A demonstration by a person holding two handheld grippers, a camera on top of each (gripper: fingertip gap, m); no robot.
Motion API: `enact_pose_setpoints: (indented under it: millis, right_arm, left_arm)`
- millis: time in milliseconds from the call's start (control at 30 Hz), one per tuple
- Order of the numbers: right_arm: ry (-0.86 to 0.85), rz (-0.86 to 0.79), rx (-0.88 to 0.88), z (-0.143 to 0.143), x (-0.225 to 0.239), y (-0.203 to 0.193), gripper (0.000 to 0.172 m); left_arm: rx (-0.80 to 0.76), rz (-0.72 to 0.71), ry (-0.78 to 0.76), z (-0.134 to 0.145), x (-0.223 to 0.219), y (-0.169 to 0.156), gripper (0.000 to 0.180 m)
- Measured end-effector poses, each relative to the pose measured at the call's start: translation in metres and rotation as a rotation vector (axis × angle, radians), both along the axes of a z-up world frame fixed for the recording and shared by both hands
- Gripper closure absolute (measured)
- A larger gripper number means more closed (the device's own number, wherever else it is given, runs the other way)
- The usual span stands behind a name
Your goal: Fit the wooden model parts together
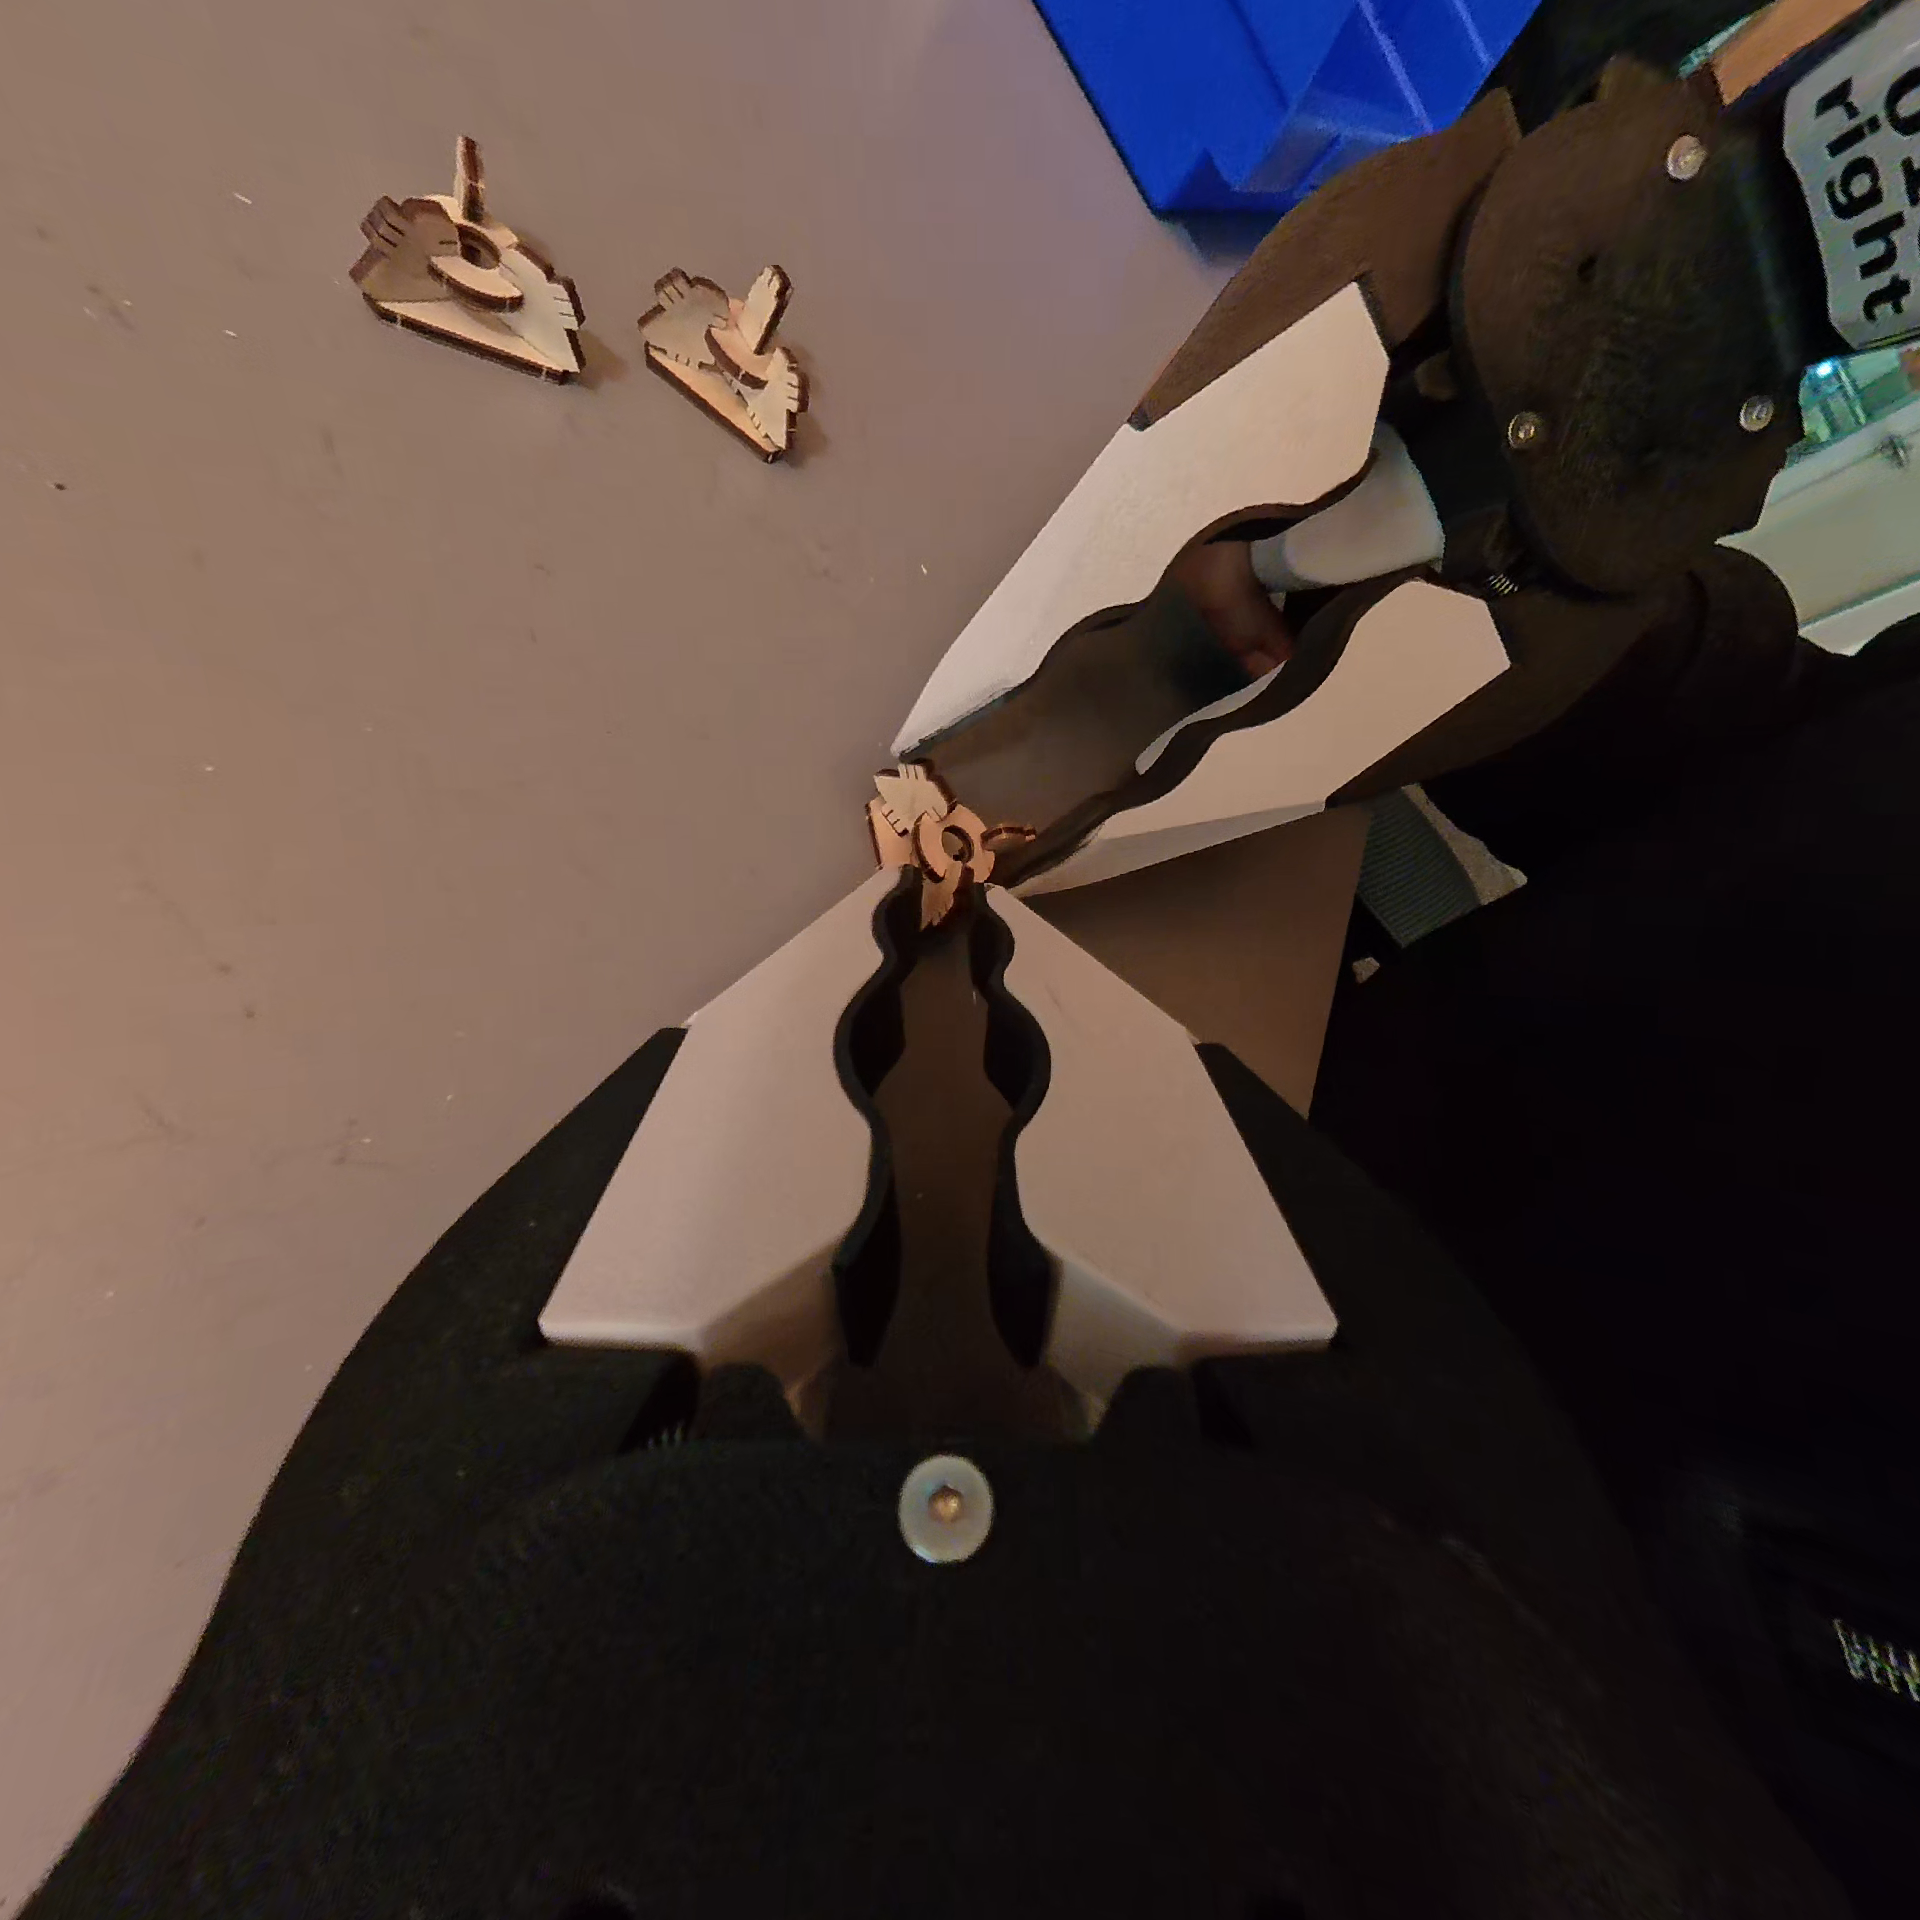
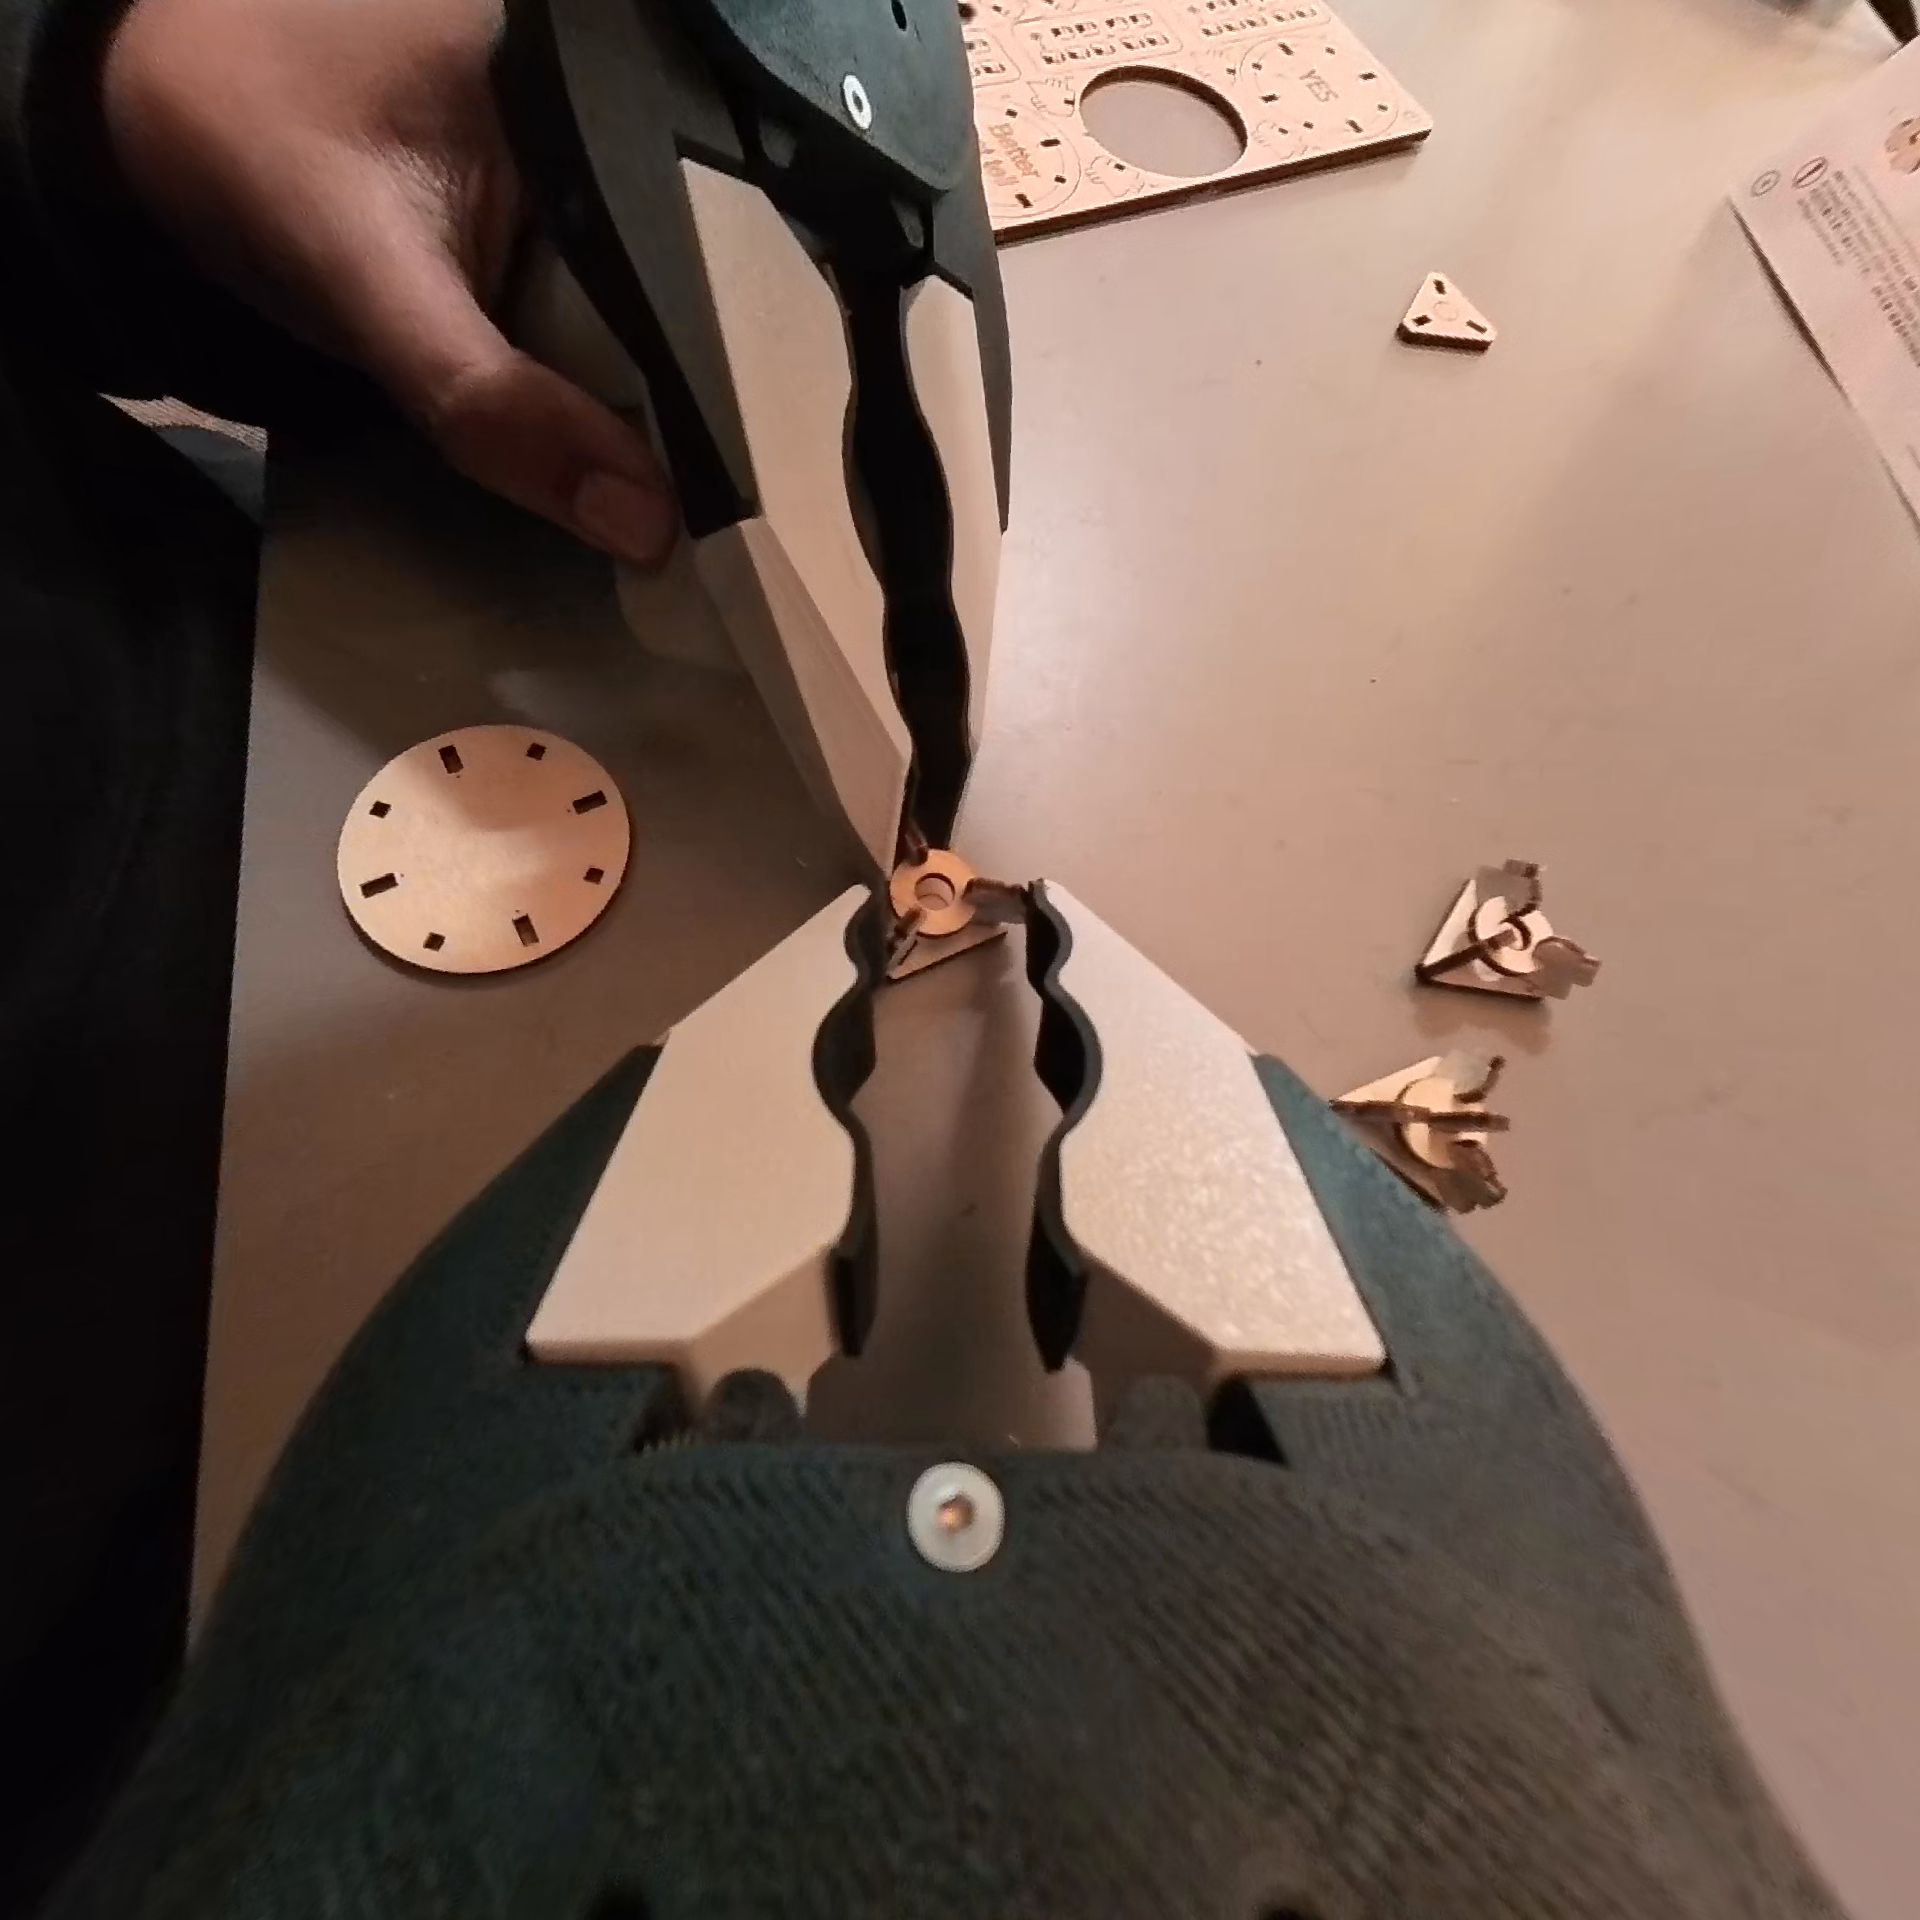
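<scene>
Both claws met over the bench [image 2: 1351, 623] on one small wooden assembly [image 2: 935, 904]: a triangular plate carrying a ring with a centre hole and slotted tabs standing up from it. The left claw [image 1: 940, 899] was clamped on one upright tab, its black wavy pads nearly together. The right claw [image 2: 948, 914] had closed across the assembly, one fingertip against a tab on each side.

Beside the right claw lay two more assembled wooden triangles [image 2: 1507, 935] [image 2: 1434, 1122], a flat triangular plate [image 2: 1446, 312] farther off, and a slotted wooden disc [image 2: 483, 847] near the bench edge. A laser-cut plywood sheet [image 2: 1195, 114] and a printed paper sheet [image 2: 1849, 260] lay at the far side. A blue bin [image 1: 1299, 94] showed behind.
</scene>
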State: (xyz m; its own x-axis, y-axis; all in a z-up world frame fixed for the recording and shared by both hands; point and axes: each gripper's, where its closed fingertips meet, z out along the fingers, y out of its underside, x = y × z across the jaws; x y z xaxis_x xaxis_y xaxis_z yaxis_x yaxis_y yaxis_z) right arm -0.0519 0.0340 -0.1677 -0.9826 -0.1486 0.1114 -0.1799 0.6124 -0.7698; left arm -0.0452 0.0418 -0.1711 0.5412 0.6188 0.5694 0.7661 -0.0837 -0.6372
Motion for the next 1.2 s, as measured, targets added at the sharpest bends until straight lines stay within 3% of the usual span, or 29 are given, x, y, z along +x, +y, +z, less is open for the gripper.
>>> enact_pose_setpoints:
  millis: [567, 667, 700, 1000, 1100, 1200]
  right_arm:
    - [-0.079, -0.021, -0.005, -0.001, 0.000, 0.000, 0.146]
    - [-0.124, -0.037, -0.013, -0.001, 0.002, 0.001, 0.109]
    - [-0.133, -0.045, -0.029, 0.002, 0.002, 0.002, 0.106]
    - [-0.102, -0.129, 0.016, -0.003, -0.002, 0.015, 0.117]
    - [-0.113, -0.161, 0.009, -0.004, 0.000, 0.017, 0.122]
    - [-0.147, -0.216, 0.015, -0.007, -0.005, 0.023, 0.128]
  left_arm:
    - [0.006, 0.000, 0.002, 0.001, 0.000, 0.000, 0.173]
    - [0.027, 0.005, 0.039, 0.007, 0.000, -0.001, 0.170]
    - [0.035, 0.007, 0.035, 0.008, 0.000, -0.001, 0.171]
    - [0.035, 0.003, 0.005, 0.004, 0.001, -0.001, 0.162]
    - [0.075, 0.021, -0.008, 0.007, -0.001, -0.003, 0.167]
    - [0.211, 0.056, -0.015, 0.019, -0.006, -0.009, 0.180]
